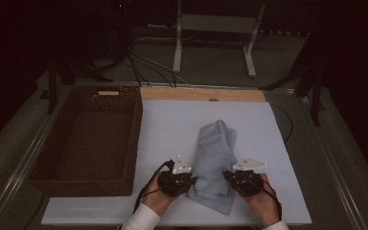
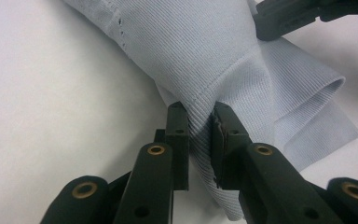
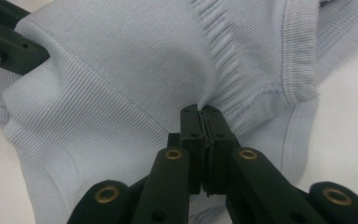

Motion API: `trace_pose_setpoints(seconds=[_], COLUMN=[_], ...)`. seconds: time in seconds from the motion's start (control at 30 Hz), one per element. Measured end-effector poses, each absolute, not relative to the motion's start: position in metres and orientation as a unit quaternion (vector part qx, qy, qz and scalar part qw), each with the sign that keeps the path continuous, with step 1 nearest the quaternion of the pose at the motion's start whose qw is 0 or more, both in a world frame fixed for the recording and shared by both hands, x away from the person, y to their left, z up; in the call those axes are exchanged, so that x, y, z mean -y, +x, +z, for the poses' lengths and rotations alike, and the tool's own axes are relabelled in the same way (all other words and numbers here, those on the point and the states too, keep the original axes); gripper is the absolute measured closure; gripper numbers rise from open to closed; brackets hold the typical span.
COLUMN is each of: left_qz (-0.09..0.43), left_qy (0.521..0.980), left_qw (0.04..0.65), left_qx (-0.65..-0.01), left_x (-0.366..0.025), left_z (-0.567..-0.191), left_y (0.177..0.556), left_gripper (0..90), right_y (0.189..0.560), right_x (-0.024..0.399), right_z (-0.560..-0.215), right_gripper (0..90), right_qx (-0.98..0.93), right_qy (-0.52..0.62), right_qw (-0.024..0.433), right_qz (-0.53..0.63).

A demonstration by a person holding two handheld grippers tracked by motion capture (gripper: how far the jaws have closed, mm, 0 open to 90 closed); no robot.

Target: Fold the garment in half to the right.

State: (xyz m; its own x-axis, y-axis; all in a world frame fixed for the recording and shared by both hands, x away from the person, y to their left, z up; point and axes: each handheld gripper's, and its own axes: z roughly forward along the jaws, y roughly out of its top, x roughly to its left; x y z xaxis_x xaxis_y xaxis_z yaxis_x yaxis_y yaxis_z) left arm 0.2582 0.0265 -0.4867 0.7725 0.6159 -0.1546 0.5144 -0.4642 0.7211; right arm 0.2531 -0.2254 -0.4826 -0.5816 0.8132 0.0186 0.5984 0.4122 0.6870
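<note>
Two hands come in at the near edge of the table, one gripper in each. Left gripper (image 1: 188,180) is clamped on a bunched ridge at the near-left side of the cloth (image 1: 215,160); in the left gripper view its jaws pinch a thick fold of ribbed knit (image 2: 200,135), so a gap stays between them. Right gripper (image 1: 229,176) is clamped too, jaws almost touching, on a thin seam at the cloth's near-right side (image 3: 204,108). Each gripper's camera catches the other gripper's black jaws across the fabric, so the two grips face each other over the same end of the bundle. Holding both near corners like this, I judge, lets the person lift or drag the cloth as one piece without it unrolling, most likely toward the basket

Pale blue and loosely folded into a long bundle, the cloth lies on the white mat (image 1: 172,124), running from the grippers away toward the middle of the table. Left of it, well apart from the fabric, stands a dark wicker basket (image 1: 134,139), open side up and with nothing visible inside, a ready place for the cloth. Beyond the mat, a strip of bare wood (image 1: 191,94) shows at the table's far edge, and a white stand (image 1: 177,43) sits on the floor behind

Count: two grippers, one cloth, one basket, one mat
</note>
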Motion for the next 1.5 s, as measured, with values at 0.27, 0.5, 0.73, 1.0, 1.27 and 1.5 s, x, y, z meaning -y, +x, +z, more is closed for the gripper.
trace_pose_setpoints(seconds=[0.27,0.5,0.73,1.0,1.27,1.5], left_qz=[0.049,0.032,0.026,0.02,0.031,0.035], left_qy=[0.85,0.854,0.856,0.848,0.834,0.837], left_qw=[0.405,0.412,0.415,0.432,0.454,0.449], left_qx=[-0.332,-0.316,-0.307,-0.305,-0.312,-0.312], left_x=[-0.029,-0.02,-0.018,-0.022,-0.025,-0.018], left_z=[-0.485,-0.484,-0.483,-0.482,-0.474,-0.476], left_y=[0.246,0.236,0.233,0.235,0.241,0.248], left_gripper=[79.4,76.6,73.6,60.3,42.3,42.8], right_y=[0.253,0.245,0.232,0.22,0.207,0.2], right_x=[0.221,0.233,0.242,0.248,0.252,0.253], right_z=[-0.481,-0.475,-0.472,-0.472,-0.468,-0.466], right_gripper=[88.6,88.8,89.0,89.2,89.1,89.2], right_qx=[-0.832,-0.833,-0.832,-0.836,-0.837,-0.844], right_qy=[0.415,0.416,0.417,0.414,0.406,0.393], right_qw=[0.156,0.156,0.149,0.144,0.144,0.145], right_qz=[0.333,0.331,0.334,0.329,0.338,0.335])
